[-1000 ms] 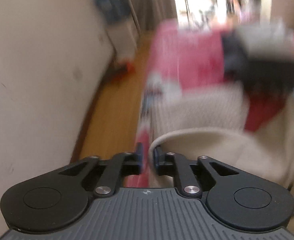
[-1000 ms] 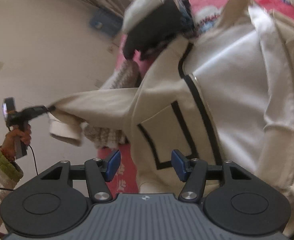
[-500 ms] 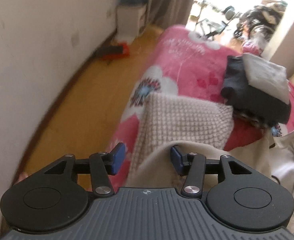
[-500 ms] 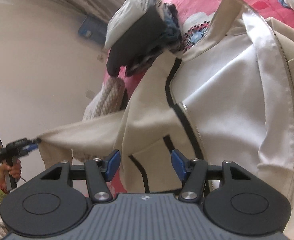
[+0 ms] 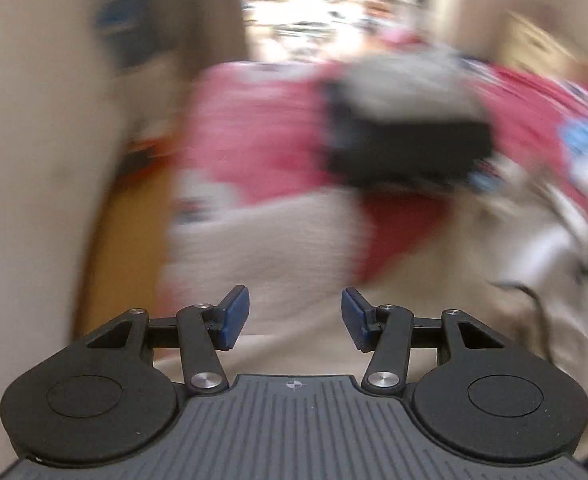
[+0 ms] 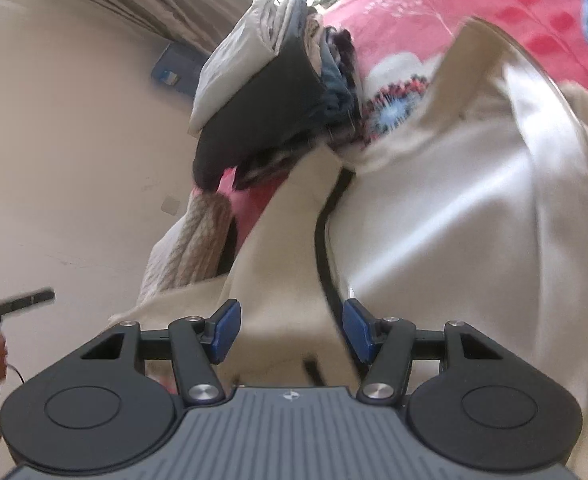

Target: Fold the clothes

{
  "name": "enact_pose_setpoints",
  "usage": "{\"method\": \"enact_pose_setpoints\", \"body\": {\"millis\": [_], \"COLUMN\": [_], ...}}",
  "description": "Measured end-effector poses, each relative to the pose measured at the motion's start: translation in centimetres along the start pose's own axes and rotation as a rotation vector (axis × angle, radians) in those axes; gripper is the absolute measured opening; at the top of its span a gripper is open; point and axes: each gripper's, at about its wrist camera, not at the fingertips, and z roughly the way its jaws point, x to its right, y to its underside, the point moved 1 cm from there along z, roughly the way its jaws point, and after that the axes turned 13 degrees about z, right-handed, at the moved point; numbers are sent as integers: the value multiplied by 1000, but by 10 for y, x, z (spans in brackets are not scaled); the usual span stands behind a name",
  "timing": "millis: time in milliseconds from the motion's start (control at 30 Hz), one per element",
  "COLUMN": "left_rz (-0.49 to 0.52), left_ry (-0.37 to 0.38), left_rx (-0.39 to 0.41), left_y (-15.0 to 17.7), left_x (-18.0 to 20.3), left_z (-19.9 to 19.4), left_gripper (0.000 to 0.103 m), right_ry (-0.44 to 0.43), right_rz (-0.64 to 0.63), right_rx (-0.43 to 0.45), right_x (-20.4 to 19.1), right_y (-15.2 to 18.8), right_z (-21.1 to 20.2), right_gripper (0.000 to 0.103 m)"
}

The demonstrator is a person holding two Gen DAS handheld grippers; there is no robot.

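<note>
A cream jacket (image 6: 434, 208) with black trim (image 6: 326, 240) lies spread on a pink bedspread (image 6: 434, 12). My right gripper (image 6: 291, 330) hovers just over its lower front, open, with cloth below the blue pads (image 6: 226, 330) and none pinched. The left wrist view is badly blurred by motion. There my left gripper (image 5: 296, 318) stands open with nothing between its pads, above pale cloth that looks like a beige knit sweater (image 5: 262, 248). In the right wrist view the left gripper (image 6: 14, 302) shows as a blurred dark bar at the far left, clear of the jacket's sleeve.
A stack of folded clothes (image 6: 278, 92), dark with a grey piece on top, sits on the bed beyond the jacket's collar, also blurred (image 5: 406, 128). The knit sweater (image 6: 198, 240) lies by the bed's left edge. A cream wall (image 6: 74, 140) and wooden floor (image 5: 126, 240) lie left.
My left gripper opened and let go of the cream sleeve, then swung fast across the bed. The sleeve has dropped back. My right gripper moved in lower over the jacket.
</note>
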Motion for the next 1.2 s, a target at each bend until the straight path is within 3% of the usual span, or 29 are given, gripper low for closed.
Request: {"method": "enact_pose_setpoints", "body": {"millis": [100,233,433,533,600,633,667,767,933,1033,1200], "left_rz": [73,126,165,205,226,231,232,228,140,59,201], "left_ry": [91,120,69,43,29,25,25,43,127,166,46], "left_rx": [-8,-14,-72,-92,-108,-117,-122,-119,-85,-39,25], "left_y": [0,10,34,44,49,52,53,53,44,28,1], "left_x": [58,102,125,133,138,140,141,138,116,100,108], "left_z": [54,100,140,150,157,161,164,163,141,139,175], "left_gripper": [51,50,50,51,51,51,51,51,51,54,56], "right_ry": [26,83,125,146,151,147,148,164,181,276,225], "right_rz": [6,29,-4,-52,-112,-137,-160,-260,-250,-209,-131], "right_rx": [-1,-65,-237,-268,-287,-303,-314,-219,0,-19,13], "right_x": [4,14,20,17,9,6,3,-10,-9,16,20], "right_y": [-27,-48,-34,-25,-17,-12,-6,7,14,23,15], "right_z": [39,95,137,151,157,159,160,139,70,70,61], "right_gripper": [61,59,57,57,42,24,22,11,11,11,22]}}
